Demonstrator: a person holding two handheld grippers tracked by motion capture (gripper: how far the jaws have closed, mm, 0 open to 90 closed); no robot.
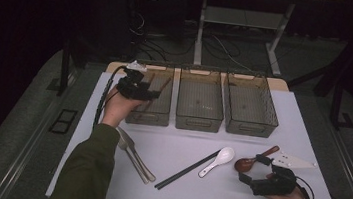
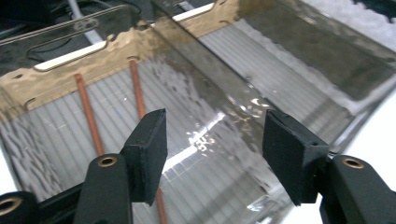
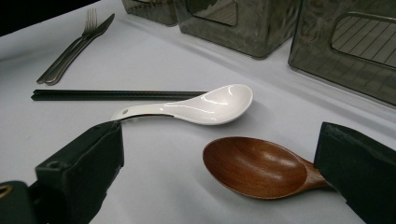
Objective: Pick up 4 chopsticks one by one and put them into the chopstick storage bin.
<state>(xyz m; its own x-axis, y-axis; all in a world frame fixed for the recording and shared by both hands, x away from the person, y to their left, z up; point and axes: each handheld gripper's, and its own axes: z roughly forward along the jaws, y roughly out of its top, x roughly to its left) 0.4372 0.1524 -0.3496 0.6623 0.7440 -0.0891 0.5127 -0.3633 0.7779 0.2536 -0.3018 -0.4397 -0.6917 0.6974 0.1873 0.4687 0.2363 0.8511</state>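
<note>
Two brown chopsticks (image 2: pixel 88 114) lie side by side on the ribbed floor of the left bin (image 1: pixel 160 114), running lengthwise toward its far wall. The left gripper (image 1: pixel 151 95) hangs over this bin, its jaws parted to a middling gap with nothing between the pads; the chopsticks lie below them, untouched. The bin is one of three clear bins in a row across the far half of the white worktop (image 1: pixel 179 193); the middle bin (image 1: pixel 198 119) and the right bin (image 1: pixel 251 125) stand just beside it. On the near right of the worktop lies a brown wooden spoon (image 3: pixel 257 167), bowl up. The right gripper (image 1: pixel 253 169) sits low over it with jaws spread wide; the spoon handle runs close by one pad, and I cannot tell whether they touch. The spoon rests on the worktop, not gripped. Just beyond it lies a white soup spoon (image 3: pixel 205 105), bowl up, its handle beside a pair of black chopsticks (image 3: pixel 116 95). Farther left, a fork and knife (image 1: pixel 134 156) lie together near the person's left sleeve (image 1: pixel 87 170).
</note>
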